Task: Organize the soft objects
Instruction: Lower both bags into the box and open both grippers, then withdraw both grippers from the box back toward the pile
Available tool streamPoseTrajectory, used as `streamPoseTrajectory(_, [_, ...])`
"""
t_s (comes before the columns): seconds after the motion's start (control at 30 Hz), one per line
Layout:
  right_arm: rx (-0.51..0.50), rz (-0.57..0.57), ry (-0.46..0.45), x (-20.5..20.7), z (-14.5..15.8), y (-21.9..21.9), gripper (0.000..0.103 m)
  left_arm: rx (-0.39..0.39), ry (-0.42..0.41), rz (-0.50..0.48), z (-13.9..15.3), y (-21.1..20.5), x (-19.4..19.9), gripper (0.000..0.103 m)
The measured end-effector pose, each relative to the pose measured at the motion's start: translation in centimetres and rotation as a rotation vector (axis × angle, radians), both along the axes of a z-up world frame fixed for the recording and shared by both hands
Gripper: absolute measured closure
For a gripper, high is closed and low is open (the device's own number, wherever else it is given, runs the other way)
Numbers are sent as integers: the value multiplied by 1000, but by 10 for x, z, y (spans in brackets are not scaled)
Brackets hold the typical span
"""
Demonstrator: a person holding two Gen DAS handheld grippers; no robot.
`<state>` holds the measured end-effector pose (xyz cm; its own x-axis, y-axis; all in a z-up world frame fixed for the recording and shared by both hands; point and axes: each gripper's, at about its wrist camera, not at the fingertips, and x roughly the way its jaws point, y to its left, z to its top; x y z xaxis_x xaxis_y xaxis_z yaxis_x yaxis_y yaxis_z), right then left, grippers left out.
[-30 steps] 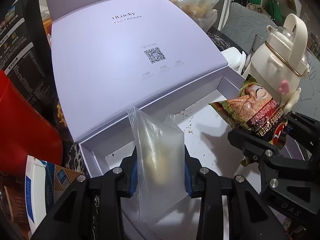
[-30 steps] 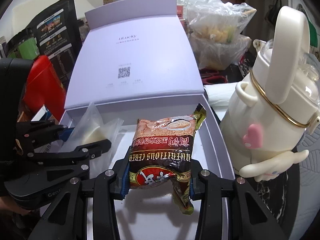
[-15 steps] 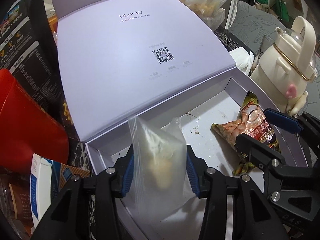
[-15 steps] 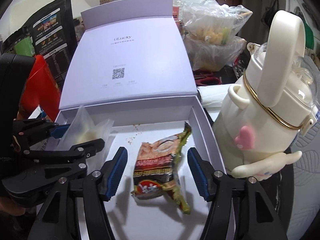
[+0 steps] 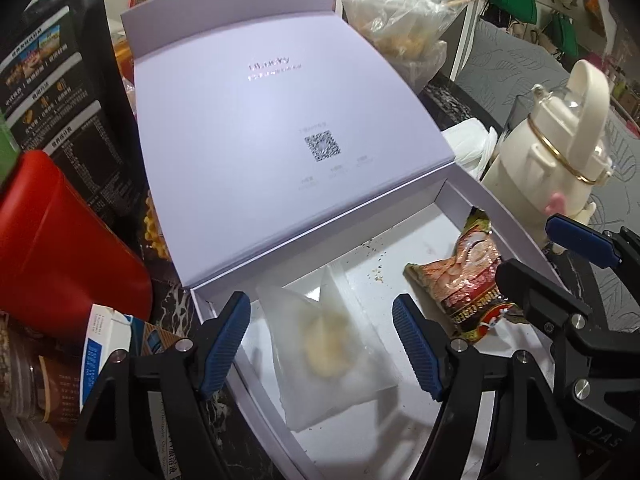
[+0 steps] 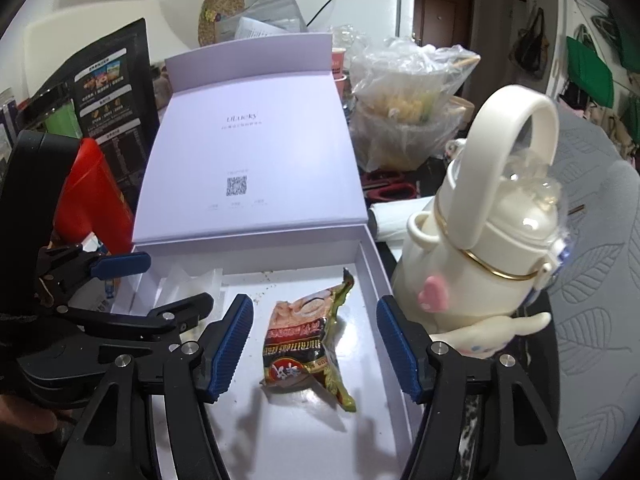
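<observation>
A clear zip bag (image 5: pixel 328 348) with a pale lump inside lies on the floor of the open lilac box (image 5: pixel 404 248). My left gripper (image 5: pixel 320 308) straddles the bag; its jaws are opening and the blue pads stand clear of it. A brown and red cereal packet (image 6: pixel 304 344) lies flat in the box's right half, seen too as the cereal packet (image 5: pixel 464 276) from the left wrist. My right gripper (image 6: pixel 314 308) hovers over it, open, its pads apart from the packet. The left gripper (image 6: pixel 168 284) partly hides the clear bag (image 6: pixel 192 280) in the right wrist view.
The box lid (image 5: pixel 260 140) stands tilted back behind the tray. A cream kettle-shaped bottle (image 6: pixel 480 272) stands close to the box's right wall. A red pouch (image 5: pixel 60 240), a black printed packet (image 5: pixel 60 80) and a blue-white carton (image 5: pixel 104 344) crowd the left. Plastic food bags (image 6: pixel 408 112) sit behind.
Both grippers let go: the left opened and the upright clear bag dropped flat into the box; the right opened, the cereal packet fell to the box floor, and that gripper rose a little.
</observation>
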<state>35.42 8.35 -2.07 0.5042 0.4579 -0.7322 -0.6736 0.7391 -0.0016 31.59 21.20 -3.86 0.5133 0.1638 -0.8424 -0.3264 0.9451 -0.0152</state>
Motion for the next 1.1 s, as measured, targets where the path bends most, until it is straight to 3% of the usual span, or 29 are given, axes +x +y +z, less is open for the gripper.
streamPoseTrajectory(0.43, [28, -8, -58, -26, 37, -21, 39, 21, -93, -3, 44, -13, -43, 29])
streamPoseTrajectory(1.1, [87, -20, -157, -111, 90, -77, 39, 78, -219, -27, 109, -63, -125, 29])
